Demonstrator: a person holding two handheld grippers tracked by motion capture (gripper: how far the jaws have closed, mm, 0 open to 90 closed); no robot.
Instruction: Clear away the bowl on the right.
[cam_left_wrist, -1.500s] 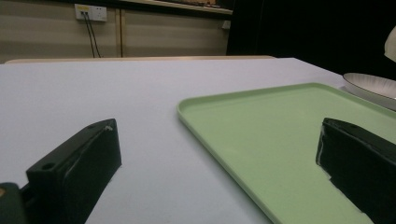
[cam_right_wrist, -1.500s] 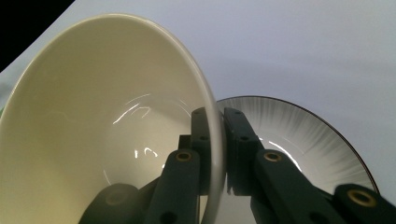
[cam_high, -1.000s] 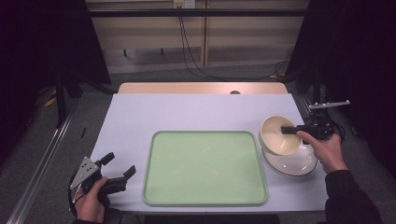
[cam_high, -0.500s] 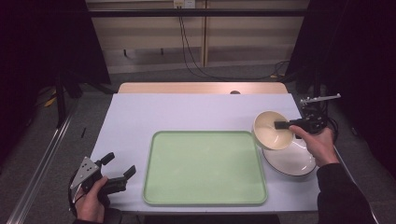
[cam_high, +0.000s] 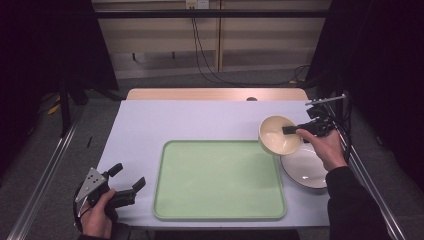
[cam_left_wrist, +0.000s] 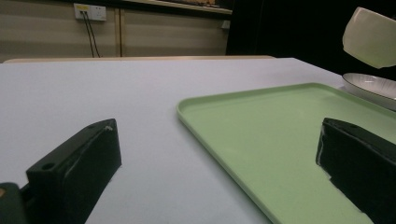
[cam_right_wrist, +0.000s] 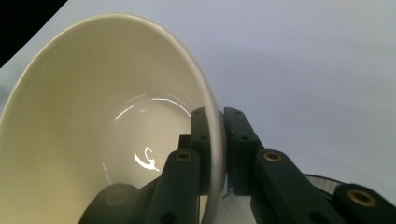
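Note:
A cream bowl (cam_high: 278, 135) hangs in the air, tilted, above the table's right side, with my right gripper (cam_high: 291, 130) shut on its rim. In the right gripper view the two jaws pinch the bowl's wall (cam_right_wrist: 93, 140), one inside and one outside. Below it lies a shallow white plate (cam_high: 306, 169), also seen in the left gripper view (cam_left_wrist: 373, 87). A pale green tray (cam_high: 217, 180) lies empty in the middle. My left gripper (cam_high: 127, 184) rests at the table's front left corner, open, jaws wide apart with the tray's edge (cam_left_wrist: 205, 122) ahead of them.
The table (cam_high: 175, 122) is pale lilac with a wooden strip along its far edge. Cables hang down the wall behind. A metal rail runs along the floor at the left. The bowl (cam_left_wrist: 371, 37) shows at the upper right of the left gripper view.
The right gripper has lifted the bowl off the plate and carried it left, toward the tray's far right corner. The left gripper has stayed in place.

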